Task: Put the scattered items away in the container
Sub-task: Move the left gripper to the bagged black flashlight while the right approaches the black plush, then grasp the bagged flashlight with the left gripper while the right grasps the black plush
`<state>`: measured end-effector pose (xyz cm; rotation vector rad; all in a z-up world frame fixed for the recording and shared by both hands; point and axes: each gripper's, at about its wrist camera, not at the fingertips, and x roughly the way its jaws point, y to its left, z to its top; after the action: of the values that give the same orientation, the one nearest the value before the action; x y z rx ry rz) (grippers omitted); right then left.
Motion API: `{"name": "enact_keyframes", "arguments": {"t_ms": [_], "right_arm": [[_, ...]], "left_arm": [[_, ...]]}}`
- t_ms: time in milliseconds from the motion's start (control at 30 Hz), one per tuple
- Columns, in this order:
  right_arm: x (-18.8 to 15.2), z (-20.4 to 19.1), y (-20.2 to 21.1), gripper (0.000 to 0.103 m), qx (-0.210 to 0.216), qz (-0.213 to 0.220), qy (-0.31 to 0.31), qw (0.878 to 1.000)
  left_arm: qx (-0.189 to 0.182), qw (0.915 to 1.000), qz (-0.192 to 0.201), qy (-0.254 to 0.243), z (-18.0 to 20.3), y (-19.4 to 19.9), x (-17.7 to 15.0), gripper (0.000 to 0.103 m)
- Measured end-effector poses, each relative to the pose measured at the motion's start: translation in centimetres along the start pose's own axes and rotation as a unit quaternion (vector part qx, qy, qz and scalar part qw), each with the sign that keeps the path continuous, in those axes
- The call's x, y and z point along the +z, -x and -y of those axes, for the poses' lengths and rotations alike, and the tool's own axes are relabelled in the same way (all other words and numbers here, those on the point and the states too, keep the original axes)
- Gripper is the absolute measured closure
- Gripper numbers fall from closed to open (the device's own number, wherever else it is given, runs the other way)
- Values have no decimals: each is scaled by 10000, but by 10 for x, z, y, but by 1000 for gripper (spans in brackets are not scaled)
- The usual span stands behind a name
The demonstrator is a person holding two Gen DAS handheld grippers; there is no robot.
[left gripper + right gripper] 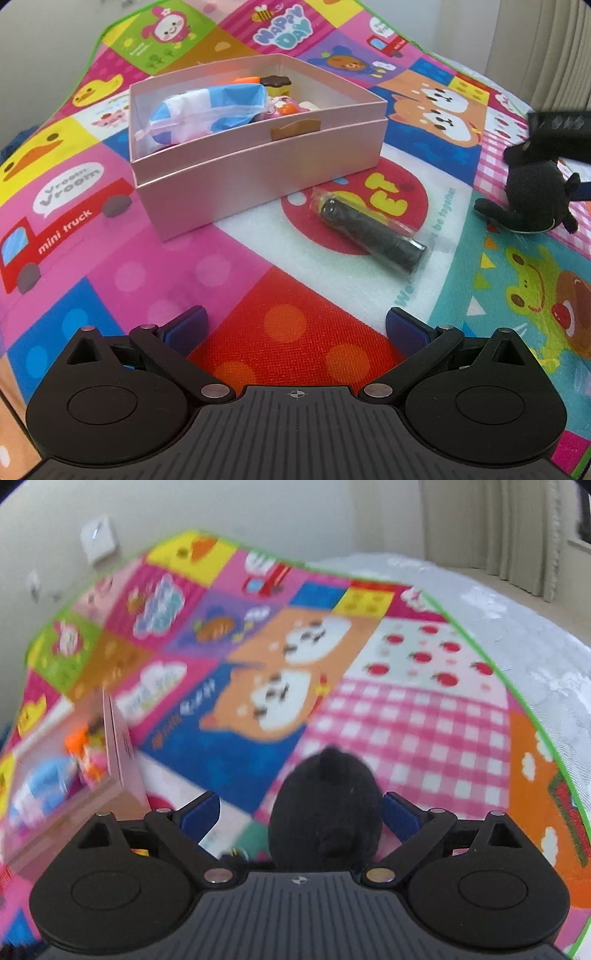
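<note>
1 pink box point(258, 162) on the play mat point(295, 332), several toys inside. Outside it: 1 bagged black cylinder point(369, 230) near its front wall, 1 black plush toy point(325, 808). My left gripper point(295, 328) gapes wide, holding nothing, bare mat ahead. My right gripper point(301, 814) straddles the plush, pads point(400, 816) apart; contact unclear.

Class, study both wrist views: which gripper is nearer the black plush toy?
Right. The black plush toy sits between the right gripper fingers; the left gripper hovers open over the mat, well away from the toy.
</note>
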<state>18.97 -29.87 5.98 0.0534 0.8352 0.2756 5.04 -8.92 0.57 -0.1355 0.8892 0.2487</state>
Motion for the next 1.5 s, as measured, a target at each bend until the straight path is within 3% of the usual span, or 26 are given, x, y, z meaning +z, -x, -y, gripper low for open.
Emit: {"name": "enact_keyframes", "arguments": {"t_ms": [133, 167, 233, 333, 433, 567, 667, 800, 900, 1000, 1067, 1200, 1300, 1400, 1500], "right_arm": [[-9, -11, -15, 8, -389, 76, 552, 9977], [-8, -12, -18, 13, -430, 94, 648, 9969], [-5, -9, -19, 34, -475, 104, 690, 9964], [0, 6, -17, 34, -277, 66, 316, 9991], [1, 12, -18, 34, -180, 35, 215, 9996], [-2, 12, -17, 33, -183, 50, 310, 9993], [-2, 13, -19, 25, -145, -17, 280, 9995], [-6, 17, -30, 18, 82, -224, 373, 9990], [-11, 16, -39, 17, 24, -304, 560, 9980], [-13, 11, -37, 13, -14, -254, 712, 9971], [-14, 9, -38, 10, 2, -257, 754, 9968], [-16, 7, -41, 5, 9, -302, 847, 9959], [-18, 3, -41, 2, -25, -324, 955, 9949], [-19, 2, -41, 0, -24, -341, 979, 9946], [-20, 1, -42, 0, -55, -326, 1017, 9943]], "left_arm": [[46, 9999, 89, -66, 2, 3, -1, 0], [37, 9999, 157, -30, 2, 6, -1, 0], [-235, 9982, 560, 3, 5, 20, 4, 0], [-462, 9904, 1210, -492, 29, 32, 17, 0], [-343, 9896, 1022, -953, 58, 9, 30, 0], [328, 9877, 599, -1408, 72, -26, 37, 0], [761, 9834, 648, -1516, 52, -19, 35, 0], [1557, 9714, 674, -1662, 10, -16, 29, 0], [1956, 9726, 583, -1110, -17, -21, 37, 0], [1645, 9844, 393, -487, -34, -13, 43, 0], [1340, 9895, 499, -196, -35, 4, 39, 0], [574, 9966, 590, 82, -27, 12, 30, 0], [542, 9955, 675, 380, -16, 0, 38, 0], [580, 9888, 559, 1258, -15, -15, 50, 0], [930, 9821, 493, 1562, -11, -34, 60, 0]]}}
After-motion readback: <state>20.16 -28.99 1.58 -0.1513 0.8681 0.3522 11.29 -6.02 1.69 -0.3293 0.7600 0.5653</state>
